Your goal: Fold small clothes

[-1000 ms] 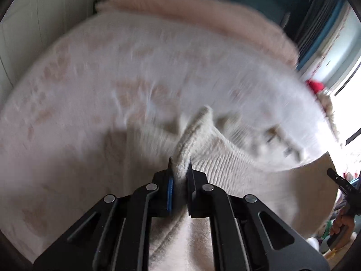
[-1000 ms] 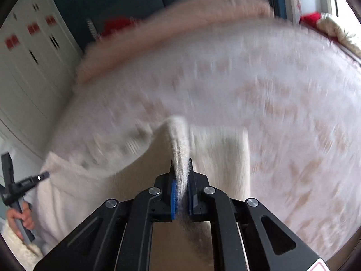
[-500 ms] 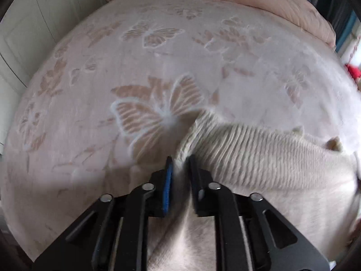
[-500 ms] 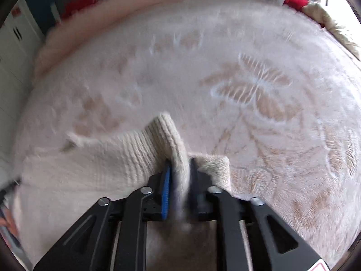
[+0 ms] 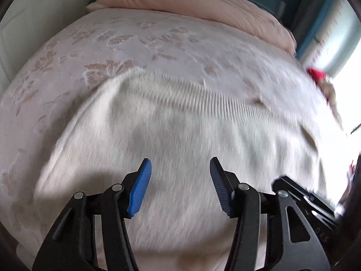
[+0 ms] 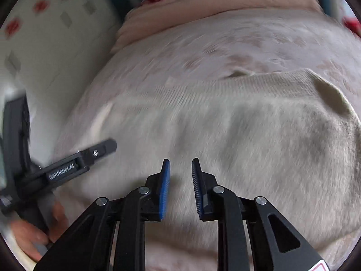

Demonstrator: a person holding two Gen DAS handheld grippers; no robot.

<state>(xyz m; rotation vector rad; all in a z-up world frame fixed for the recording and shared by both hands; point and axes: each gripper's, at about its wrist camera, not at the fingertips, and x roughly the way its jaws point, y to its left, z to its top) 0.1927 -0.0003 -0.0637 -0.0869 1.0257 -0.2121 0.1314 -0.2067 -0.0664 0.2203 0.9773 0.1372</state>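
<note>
A cream knitted sweater [image 5: 180, 131] lies spread flat on the bed, its ribbed hem [image 5: 203, 94] along the far edge. It also fills the right wrist view [image 6: 237, 131]. My left gripper [image 5: 180, 164] is open wide and empty, hovering over the sweater's near part. My right gripper [image 6: 180, 164] is open with a narrower gap, empty, also above the sweater. The left gripper's body [image 6: 67, 167] and the hand holding it show at the left of the right wrist view.
The bed has a pink blanket with a butterfly pattern [image 5: 108, 72]. A pink pillow [image 5: 191, 6] lies at the far end. White cabinet doors [image 6: 45, 45] stand to the left. A red item [image 5: 315, 74] lies at the right bed edge.
Both grippers have let go of the sweater's hem and opened. They have pulled back toward me, leaving the sweater lying flat on the bed.
</note>
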